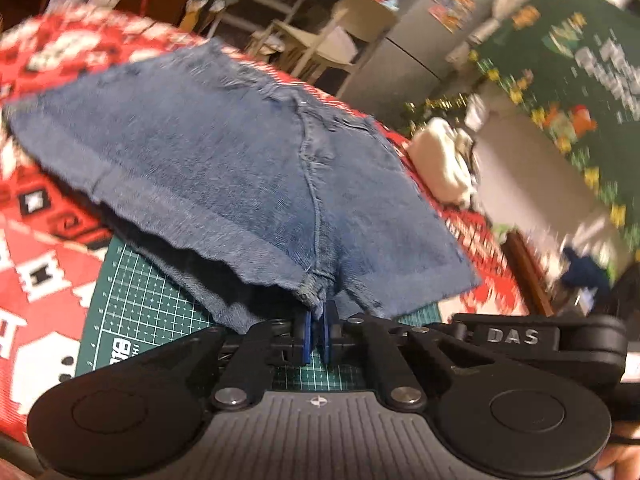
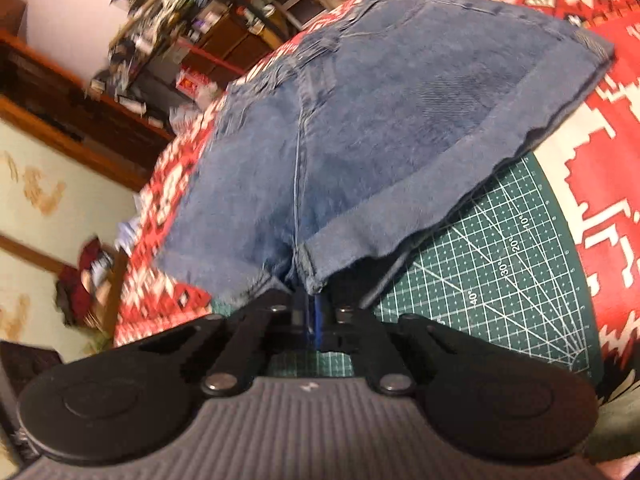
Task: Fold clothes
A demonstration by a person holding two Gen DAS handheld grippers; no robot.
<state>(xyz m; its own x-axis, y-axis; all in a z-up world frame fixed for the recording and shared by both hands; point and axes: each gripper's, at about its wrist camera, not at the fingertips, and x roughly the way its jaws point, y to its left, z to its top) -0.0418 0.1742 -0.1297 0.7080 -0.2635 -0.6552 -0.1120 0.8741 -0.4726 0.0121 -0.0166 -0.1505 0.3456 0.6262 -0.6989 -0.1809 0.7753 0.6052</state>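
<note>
Pinching frayed blue denim shorts (image 1: pixel 224 168) hems, both grippers' fingers (image 1: pixel 306 334) clamp.

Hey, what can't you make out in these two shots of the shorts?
- Left wrist view: shelves and green poster, motion-blurred.
- Left view: the left tool hides the shorts' pinched edge.
- Right view: the right tool hides its grip point; shelf clutter blurred.

Cluttered, warmly lit room around a red-and-white patterned cloth (image 1: pixel 44 264). Beyond it, white shelving (image 1: pixel 280 12) and a grey fridge (image 1: pixel 420 40) with stickers; beside it, dark wooden shelves (image 2: pixel 60 92), pale patterned floor (image 2: pixel 40 200).
</note>
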